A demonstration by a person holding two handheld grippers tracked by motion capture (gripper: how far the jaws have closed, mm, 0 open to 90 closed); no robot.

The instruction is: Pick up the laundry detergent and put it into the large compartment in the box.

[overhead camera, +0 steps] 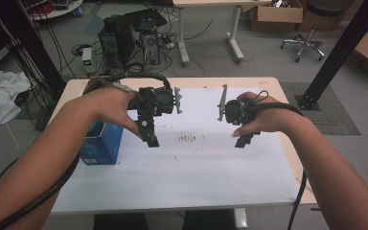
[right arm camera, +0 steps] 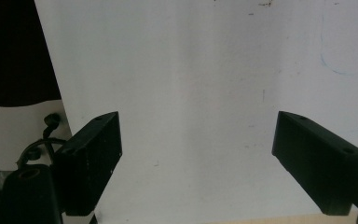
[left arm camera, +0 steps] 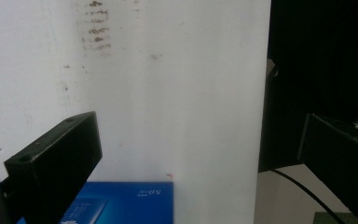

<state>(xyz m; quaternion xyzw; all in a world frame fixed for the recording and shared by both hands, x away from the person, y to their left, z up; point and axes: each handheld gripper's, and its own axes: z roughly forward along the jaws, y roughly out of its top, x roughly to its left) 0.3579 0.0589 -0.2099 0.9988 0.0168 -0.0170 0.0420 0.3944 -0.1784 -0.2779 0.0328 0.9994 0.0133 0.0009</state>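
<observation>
Both grippers, left (overhead camera: 149, 140) and right (overhead camera: 243, 141), hover empty with jaws spread above the white sheet (overhead camera: 191, 167). Approach stage, by my judgement; the next move calls for the left gripper reaching the nearby blue box (overhead camera: 100, 143).

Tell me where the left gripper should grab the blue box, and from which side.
Probably from above, across the narrow faces of the blue box. It stands upright near the left edge of the white table, its top free and nothing touching it. The left gripper hangs open just right of it, so a short move left, then a descent, should do.
</observation>
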